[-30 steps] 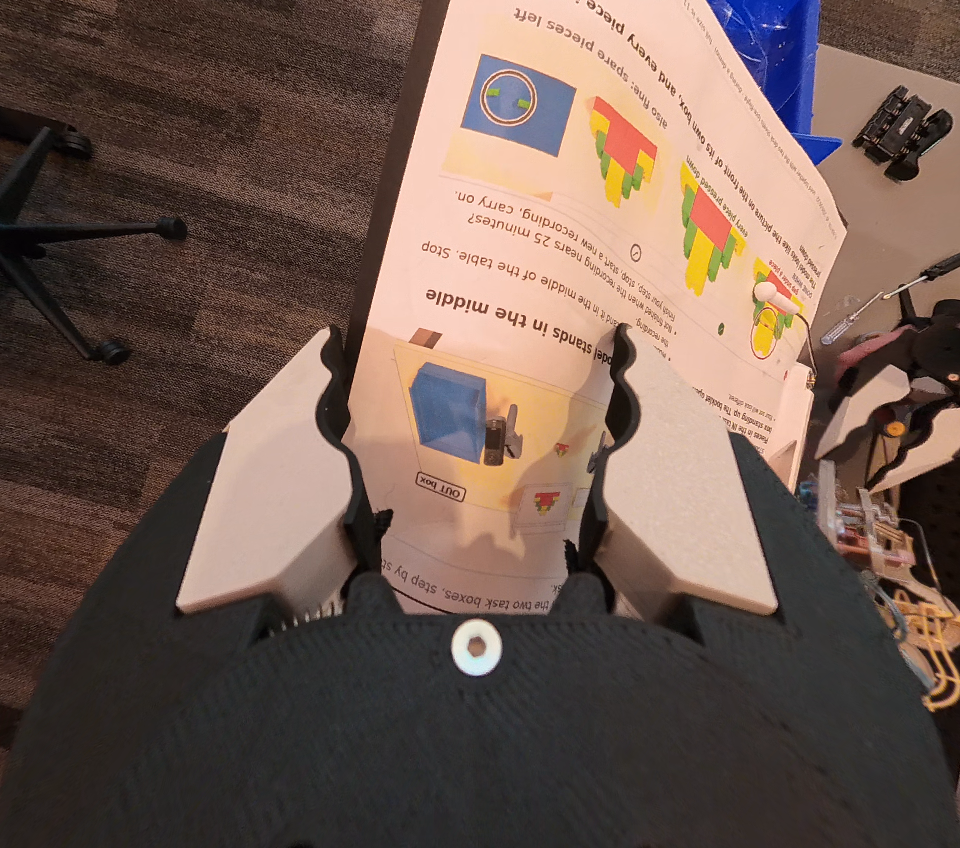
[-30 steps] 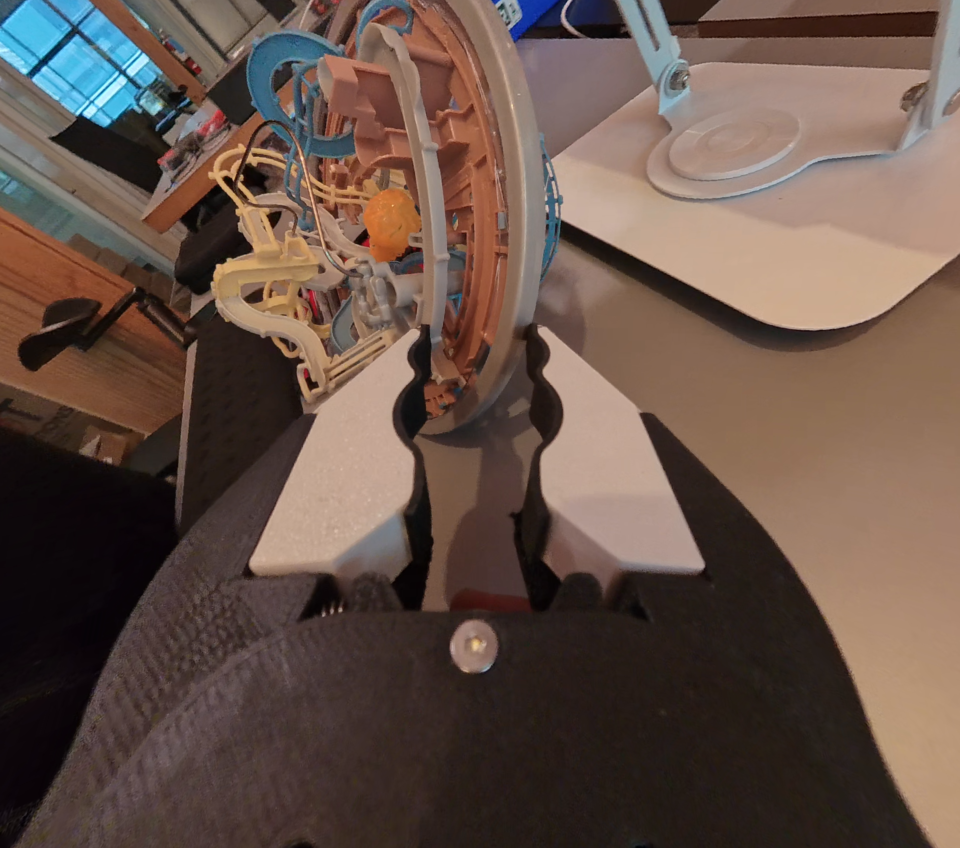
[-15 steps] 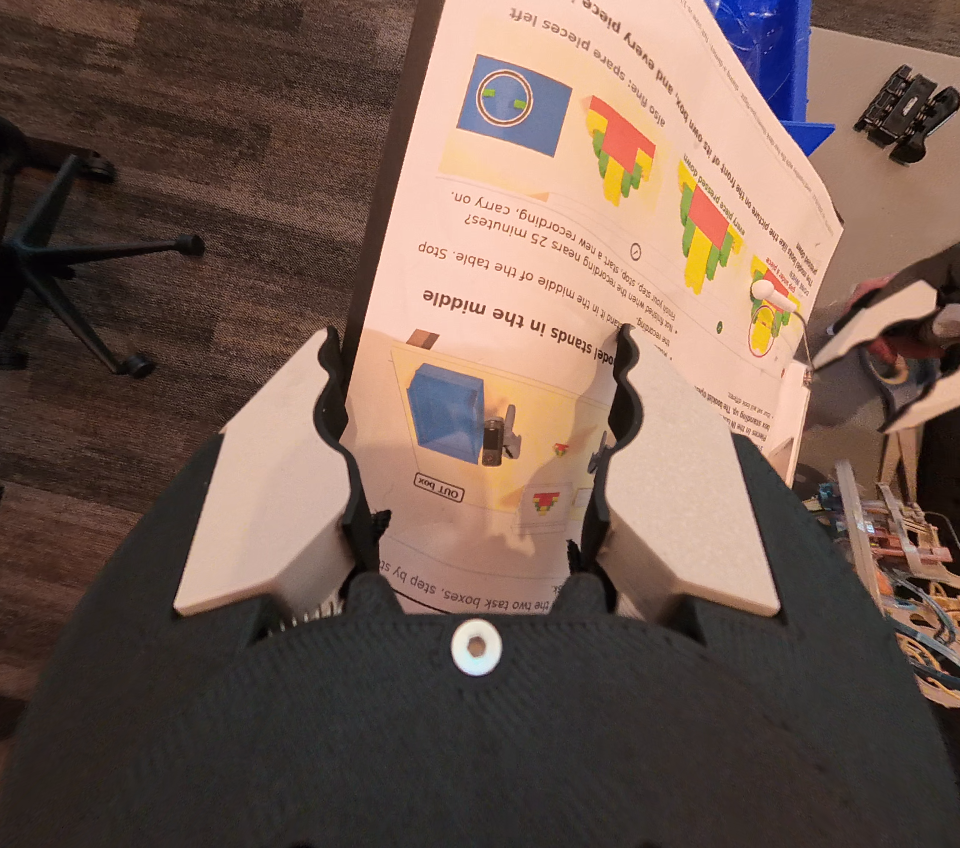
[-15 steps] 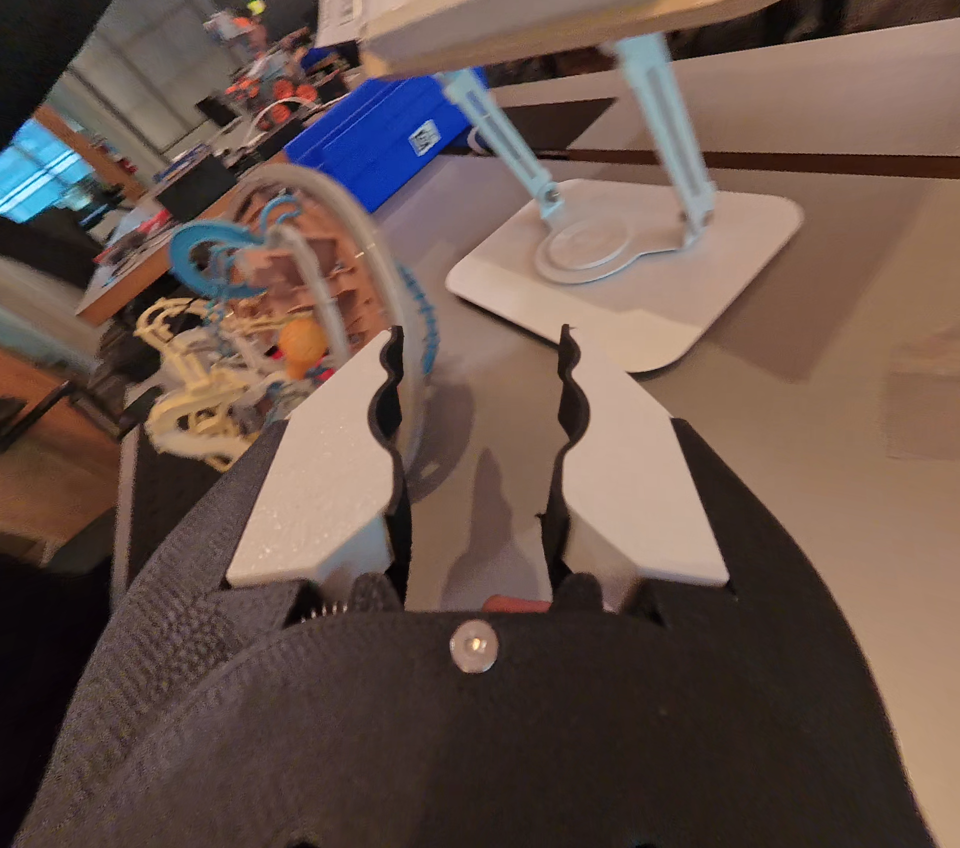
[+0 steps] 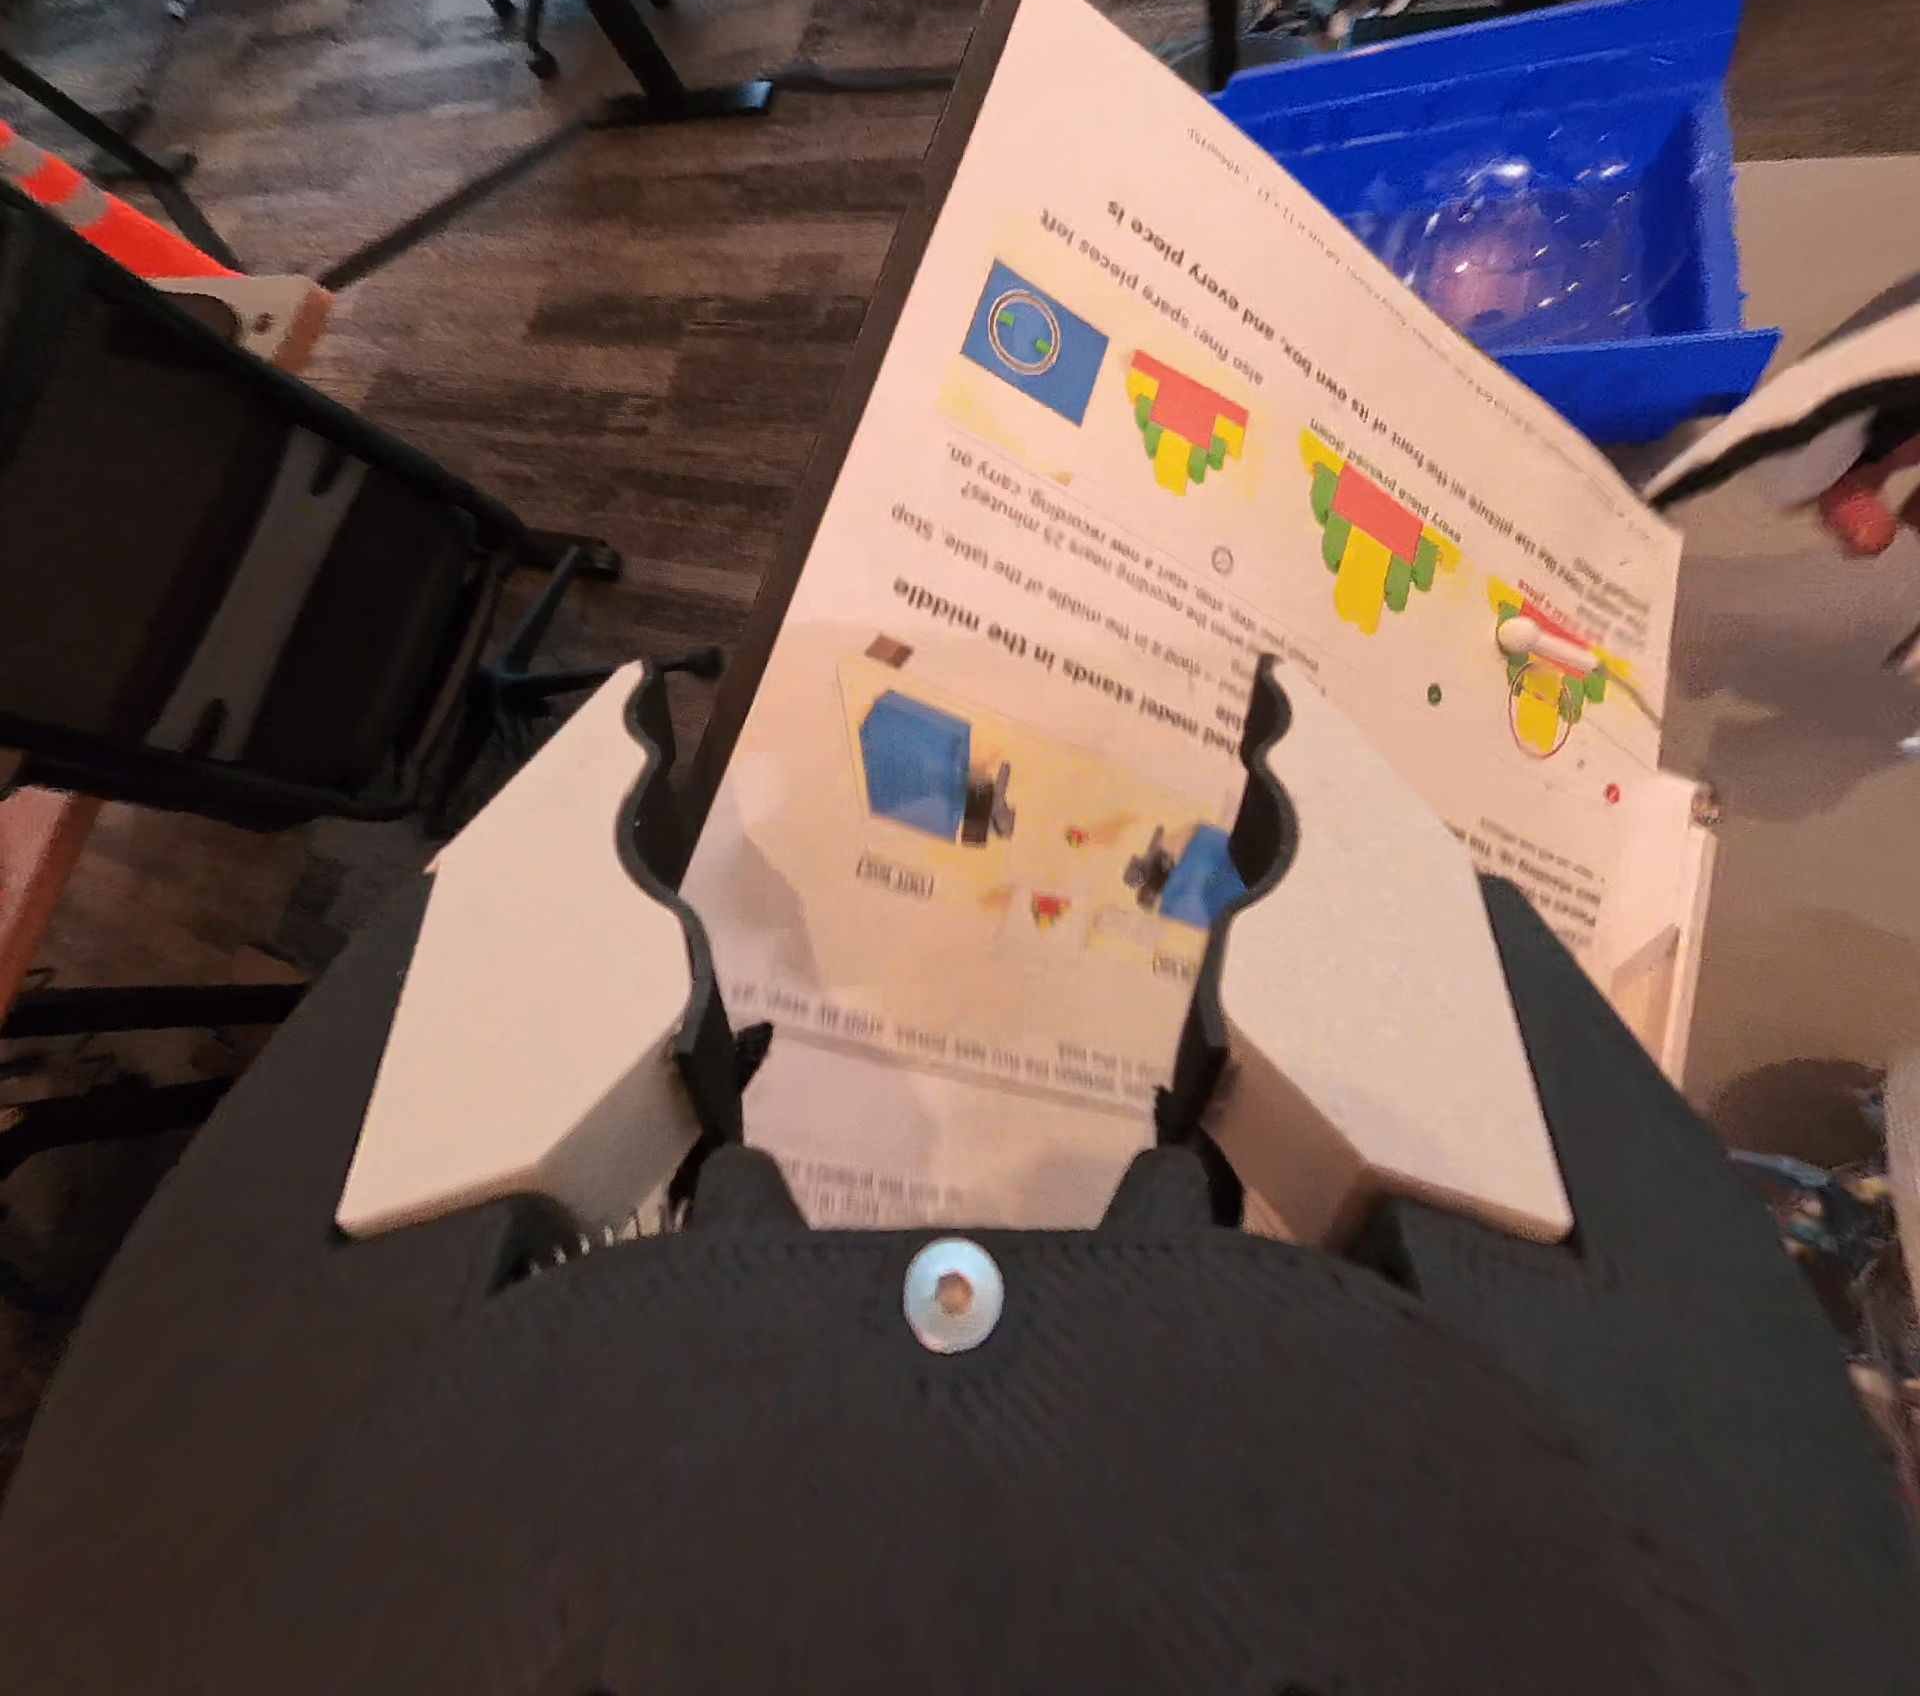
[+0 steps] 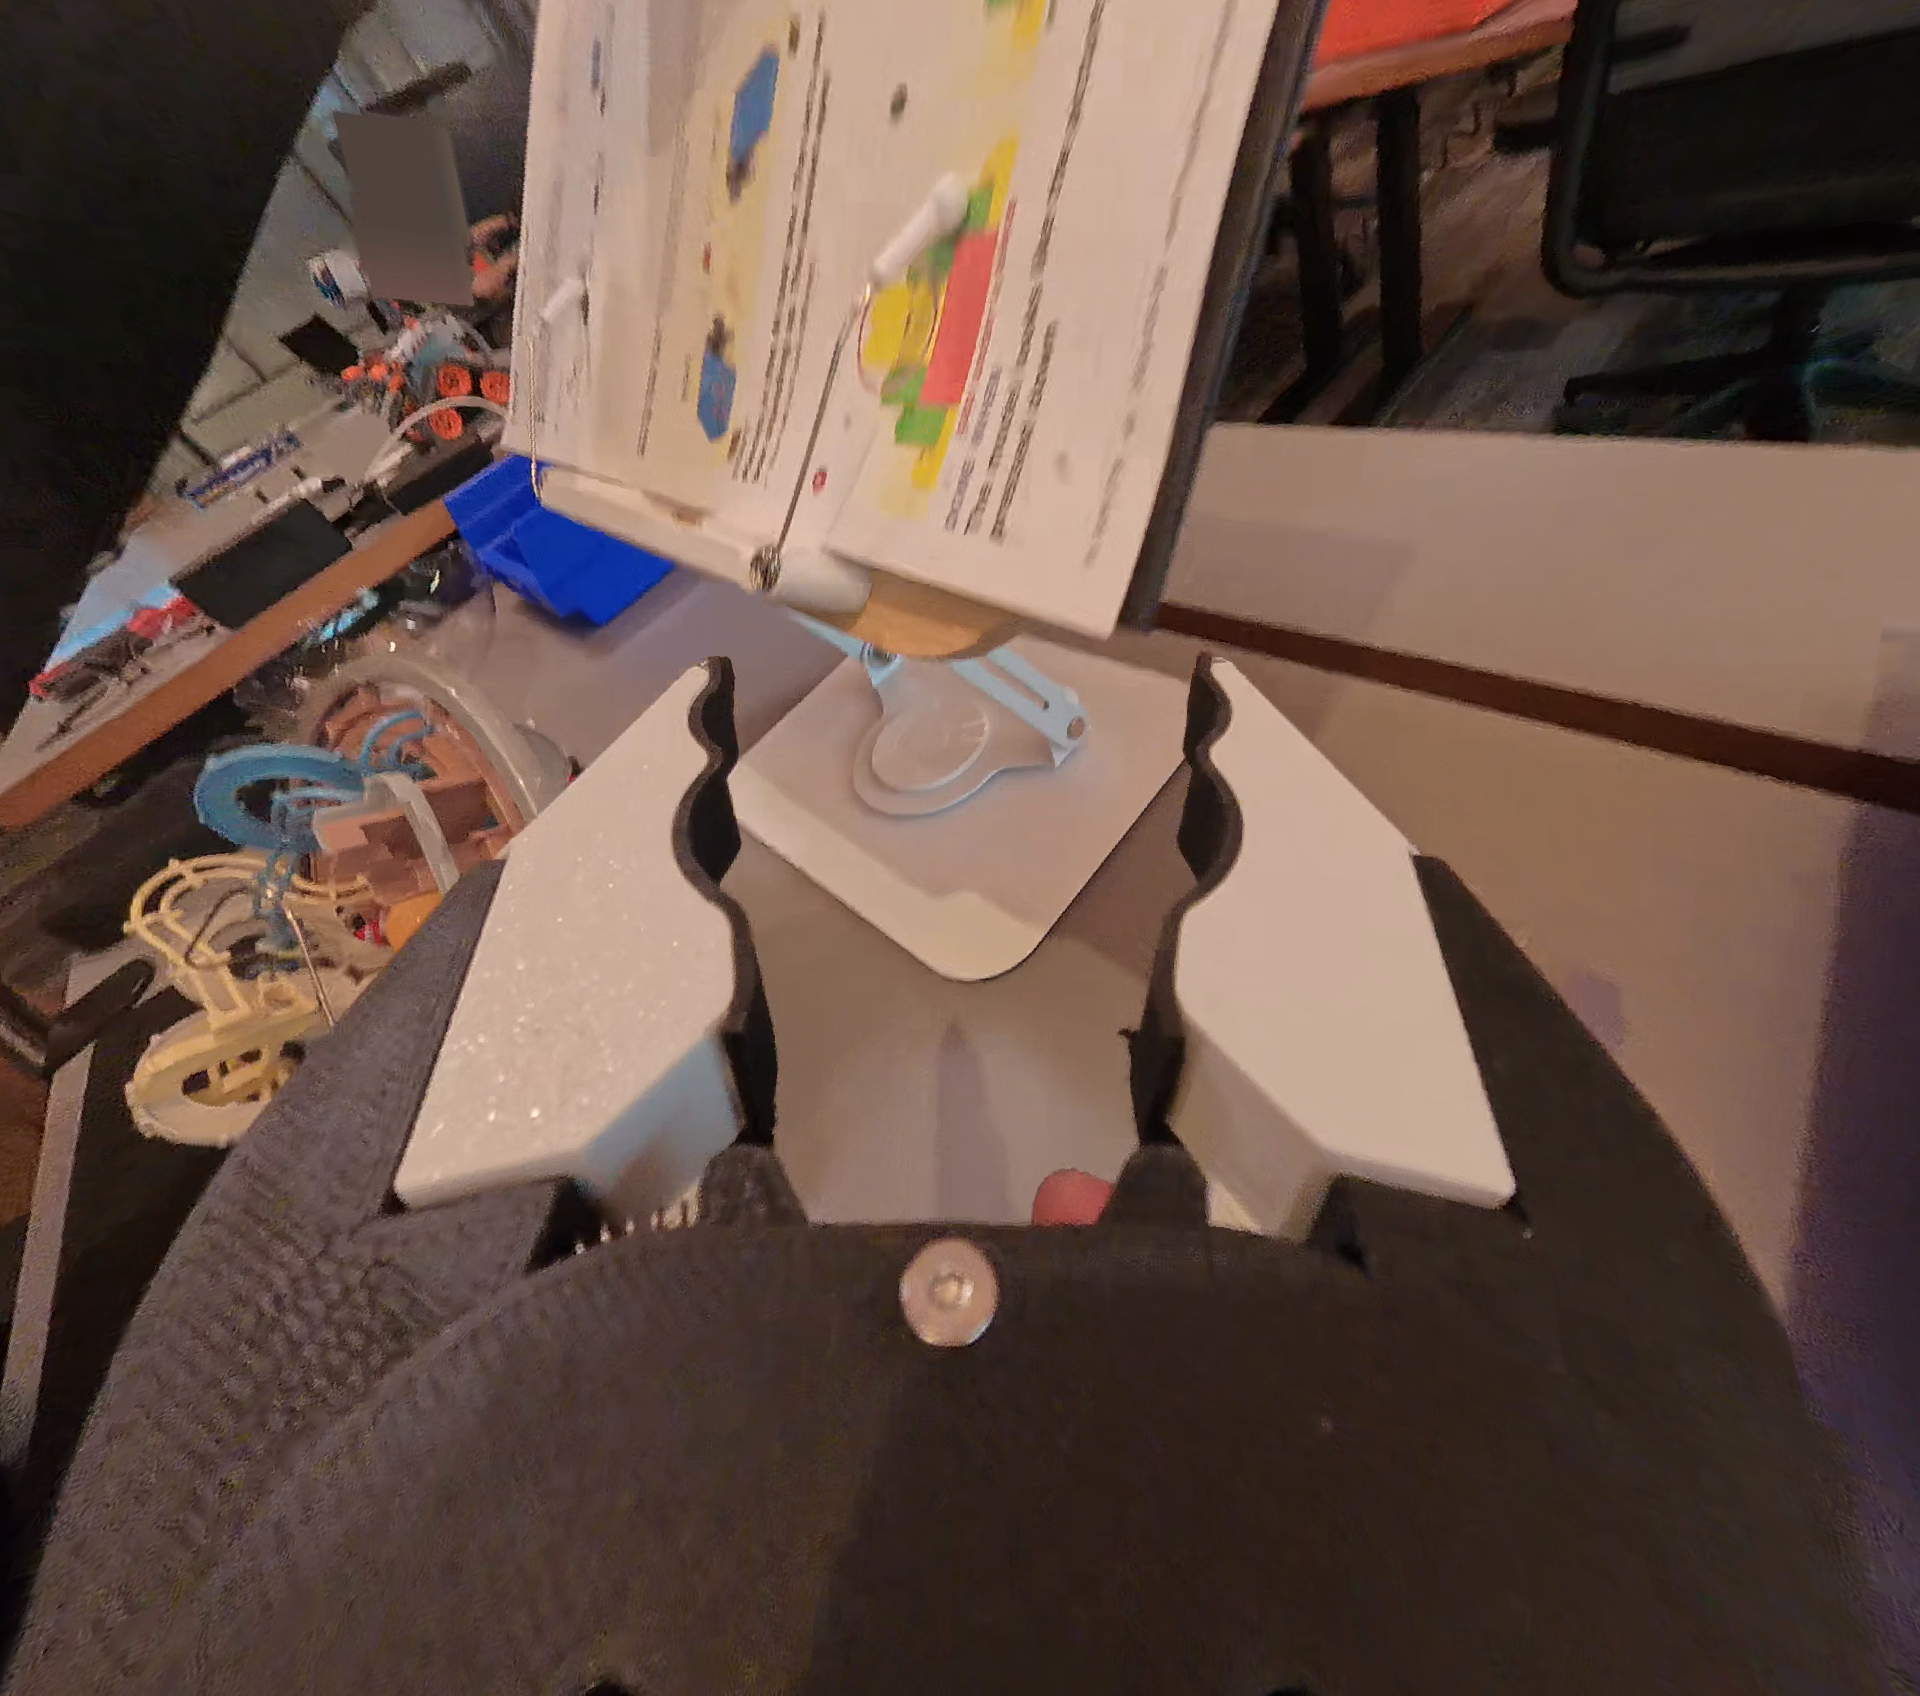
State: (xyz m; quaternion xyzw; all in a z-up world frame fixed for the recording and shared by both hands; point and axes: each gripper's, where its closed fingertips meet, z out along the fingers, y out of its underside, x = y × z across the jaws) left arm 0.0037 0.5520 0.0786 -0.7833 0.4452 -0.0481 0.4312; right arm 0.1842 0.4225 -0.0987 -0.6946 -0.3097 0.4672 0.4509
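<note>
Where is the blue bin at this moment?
In the left wrist view, the blue bin sits at the upper right, behind the top edge of the printed instruction sheet, with a clear plastic dome inside it.

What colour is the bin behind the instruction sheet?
Bright blue: the bin shows best in the left wrist view, just past the sheet.

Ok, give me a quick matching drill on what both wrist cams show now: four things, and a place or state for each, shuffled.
1. left gripper
2. right gripper
3. blue bin
4. maze ball

A. behind the printed sheet
B. open, over the stand's white base
C. on the table, left of the right gripper
D. open, in front of the sheet

Pairs: 1-D, 2-B, 3-A, 4-C
</note>
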